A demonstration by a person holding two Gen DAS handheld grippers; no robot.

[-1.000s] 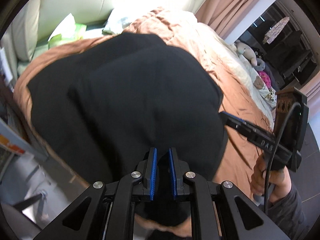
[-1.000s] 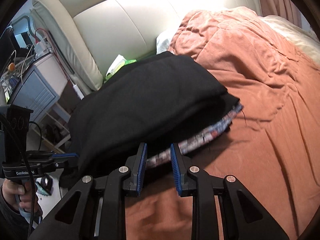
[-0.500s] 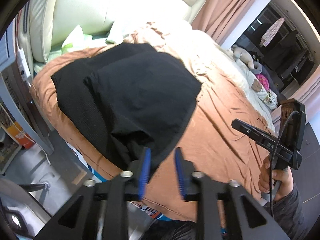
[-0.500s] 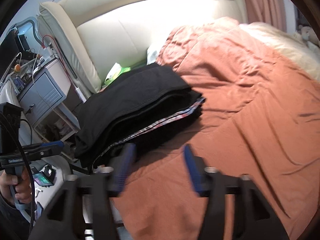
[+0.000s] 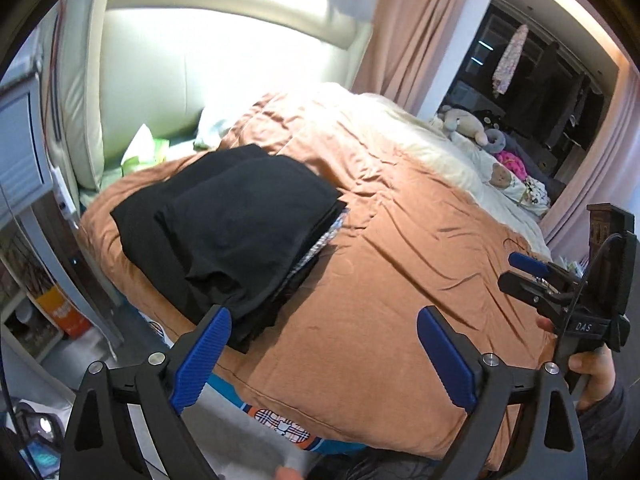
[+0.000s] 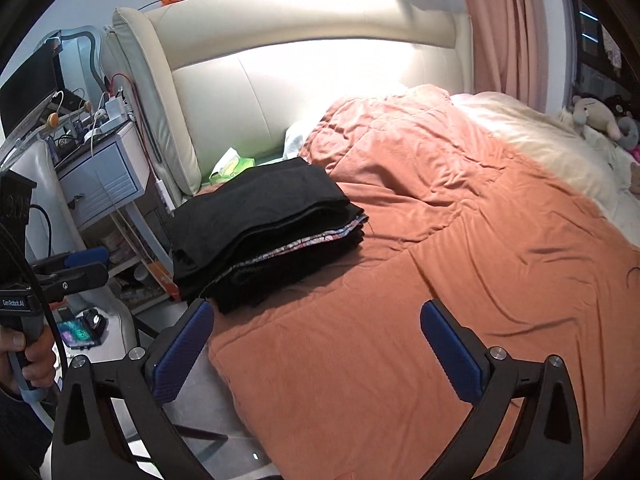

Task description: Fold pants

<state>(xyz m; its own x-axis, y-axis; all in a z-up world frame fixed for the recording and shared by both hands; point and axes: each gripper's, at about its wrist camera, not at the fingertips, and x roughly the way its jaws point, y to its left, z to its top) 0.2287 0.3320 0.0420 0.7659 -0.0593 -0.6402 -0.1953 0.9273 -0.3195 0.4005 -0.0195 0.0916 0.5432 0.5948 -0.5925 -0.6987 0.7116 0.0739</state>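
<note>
The black pants (image 5: pixel 240 224) lie folded on top of a stack of folded clothes at the near left corner of the bed; in the right wrist view the pants (image 6: pixel 260 204) top the same stack. My left gripper (image 5: pixel 324 320) is open and empty, held back from the stack over the bed's edge. My right gripper (image 6: pixel 316 312) is open and empty, also drawn back from the stack. Each gripper shows in the other's view: the right gripper (image 5: pixel 532 276) at the right, the left gripper (image 6: pixel 80 266) at the left.
An orange-brown quilt (image 6: pixel 460 264) covers the bed, with a cream headboard (image 6: pixel 320 88) behind. A bedside cabinet (image 6: pixel 104 172) with cables stands left of the bed. A green tissue pack (image 6: pixel 232 166) lies by the headboard. Stuffed toys (image 5: pixel 472 124) sit at the far side.
Both grippers have opened wide and pulled back from the black pants, which now rest folded on the stack. The stack looks smaller and farther away than before.
</note>
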